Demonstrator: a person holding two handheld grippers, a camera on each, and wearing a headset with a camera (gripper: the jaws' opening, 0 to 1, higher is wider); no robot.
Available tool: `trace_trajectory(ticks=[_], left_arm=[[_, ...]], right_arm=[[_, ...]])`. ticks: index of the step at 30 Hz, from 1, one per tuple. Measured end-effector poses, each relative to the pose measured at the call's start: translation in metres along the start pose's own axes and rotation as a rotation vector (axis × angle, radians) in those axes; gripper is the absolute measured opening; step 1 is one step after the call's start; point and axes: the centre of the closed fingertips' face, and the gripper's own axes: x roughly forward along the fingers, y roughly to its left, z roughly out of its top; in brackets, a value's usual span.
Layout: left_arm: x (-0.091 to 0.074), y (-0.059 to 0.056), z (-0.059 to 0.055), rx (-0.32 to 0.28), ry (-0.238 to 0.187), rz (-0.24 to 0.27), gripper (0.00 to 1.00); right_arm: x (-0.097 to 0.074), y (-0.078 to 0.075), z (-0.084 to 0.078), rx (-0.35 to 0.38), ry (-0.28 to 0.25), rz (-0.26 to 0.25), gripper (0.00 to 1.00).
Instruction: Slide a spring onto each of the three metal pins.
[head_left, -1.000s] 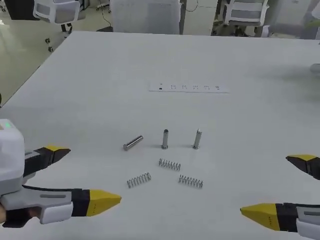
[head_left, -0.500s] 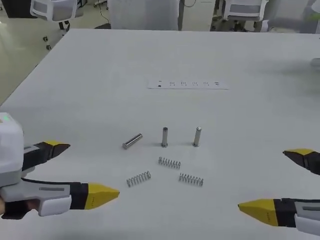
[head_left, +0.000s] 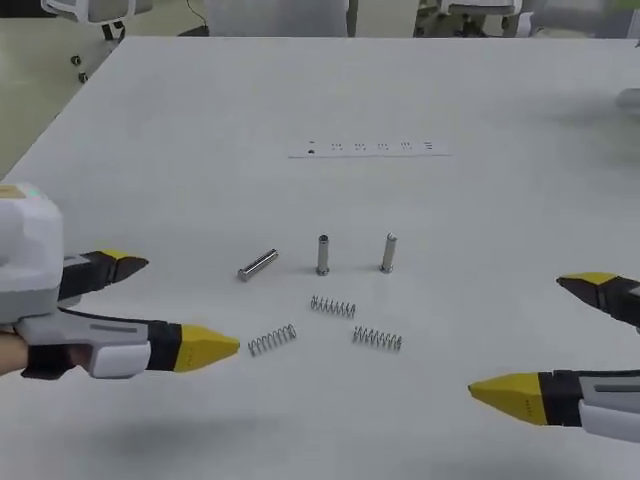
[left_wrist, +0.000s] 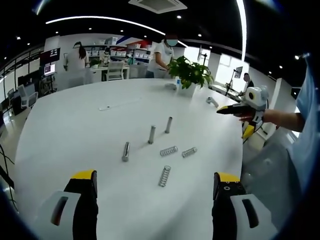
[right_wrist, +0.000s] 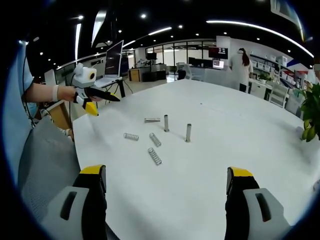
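Two metal pins stand upright on the white table, the middle pin (head_left: 322, 254) and the right pin (head_left: 389, 252). A third pin (head_left: 258, 265) lies on its side to their left. Three springs lie flat in front of them: left spring (head_left: 272, 339), middle spring (head_left: 332, 307), right spring (head_left: 377, 339). My left gripper (head_left: 185, 305) is open, low at the left, short of the left spring (left_wrist: 164, 176). My right gripper (head_left: 545, 340) is open at the right edge, apart from the right spring (right_wrist: 154, 155). Both grippers hold nothing.
A flush power strip (head_left: 367, 150) sits in the table (head_left: 200, 150) beyond the pins. A potted plant (left_wrist: 190, 75) stands at the table's far end. Office chairs, desks and people are beyond the table.
The head camera has tilted down, so the pins and springs sit higher in the picture. My left gripper has risen slightly at the left; pins and springs have not moved.
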Motion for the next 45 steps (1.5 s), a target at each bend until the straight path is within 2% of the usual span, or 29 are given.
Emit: trace_trajectory(ticks=[6,15,22,33,37,45], left_arm=[[0.012,0.006,0.004,0.030,0.039,-0.011,0.94],[0.029,0.014,0.007,0.033,0.092,-0.024,0.92],[0.042,0.020,0.006,0.061,0.152,-0.040,0.91],[0.061,0.024,0.010,0.050,0.202,-0.061,0.89],[0.066,0.027,0.008,0.058,0.233,-0.053,0.87],[0.080,0.038,0.014,0.066,0.267,-0.041,0.83]], right_arm=[[0.003,-0.002,-0.002,-0.001,0.007,0.004,0.99],[0.006,-0.003,-0.003,0.001,0.011,0.011,0.99],[0.008,-0.004,-0.007,0.000,0.021,0.015,0.99],[0.013,-0.004,-0.003,-0.015,0.022,0.025,0.99],[0.015,-0.004,-0.005,-0.017,0.026,0.026,0.99],[0.018,-0.001,-0.011,-0.018,0.037,0.033,0.99]])
